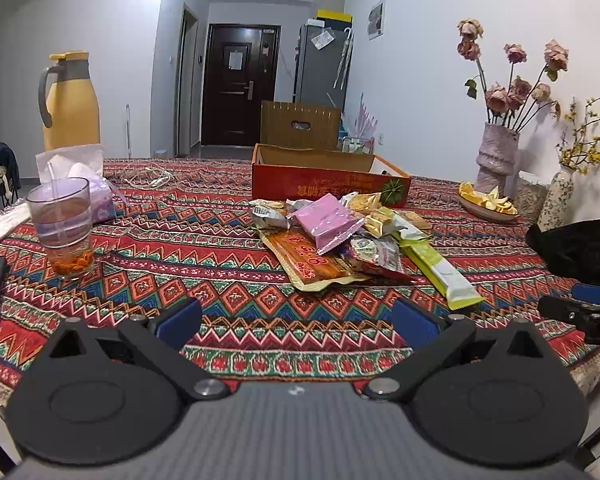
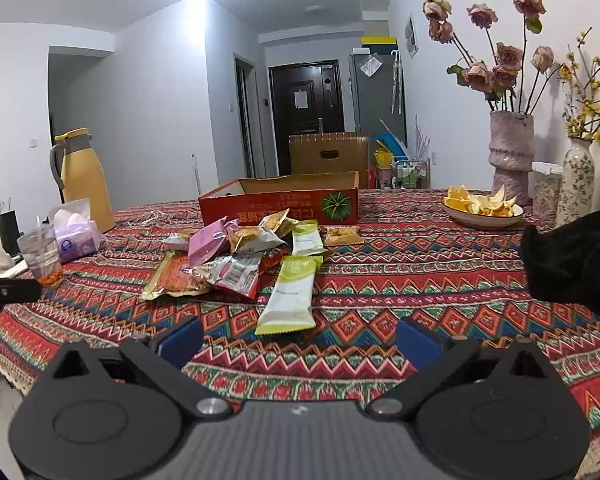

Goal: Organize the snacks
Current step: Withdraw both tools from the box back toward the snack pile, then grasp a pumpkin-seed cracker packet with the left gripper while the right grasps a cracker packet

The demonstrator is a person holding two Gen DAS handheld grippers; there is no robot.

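A pile of snack packets [image 1: 332, 236] lies mid-table: a pink pack [image 1: 328, 220], an orange flat pack [image 1: 312, 264], a long green-white bar [image 1: 440, 264]. Behind it stands an open red cardboard box [image 1: 328, 184]. In the right wrist view I see the same pile [image 2: 236, 260], the green-white bar [image 2: 290, 296] nearest, and the box [image 2: 280, 204]. My left gripper [image 1: 296, 322] is open and empty, short of the pile. My right gripper [image 2: 298, 342] is open and empty, just short of the green bar.
A glass with a straw [image 1: 62, 232], a tissue pack [image 1: 96, 196] and a yellow jug [image 1: 70, 104] stand at left. A bowl of orange peel [image 2: 482, 210], two flower vases [image 2: 512, 152] and a black cloth object [image 2: 576, 260] sit at right. The patterned tablecloth [image 1: 204, 248] covers the table.
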